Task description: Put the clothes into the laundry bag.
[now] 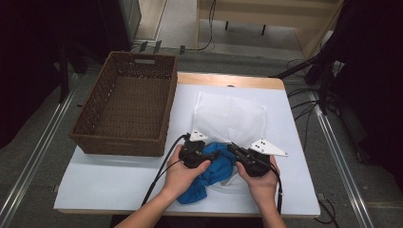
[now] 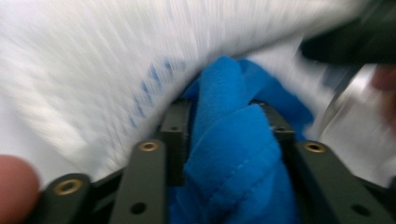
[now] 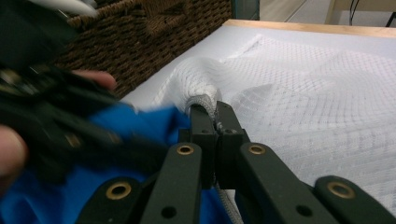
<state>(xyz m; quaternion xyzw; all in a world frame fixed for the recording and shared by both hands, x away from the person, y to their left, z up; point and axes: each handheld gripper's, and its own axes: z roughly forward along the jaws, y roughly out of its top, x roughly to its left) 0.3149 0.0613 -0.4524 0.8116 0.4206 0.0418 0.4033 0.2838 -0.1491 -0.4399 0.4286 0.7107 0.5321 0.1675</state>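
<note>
Blue cloth fills the left gripper, clamped between its jaws. Beside it, the right gripper pinches the white mesh bag rim, seen clearly in its own view.

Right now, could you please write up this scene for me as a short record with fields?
Surface: white table
Left gripper: shut on the blue cloth, which is bunched between its fingers
Right gripper: shut on the grey edge of the white mesh bag
Blue cloth position: at the bag's near end, between the two hands, partly trailing toward the table's near edge
Mesh bag: lying flat on the table beyond the grippers
Wicker basket: brown, empty, at the table's far left
</note>
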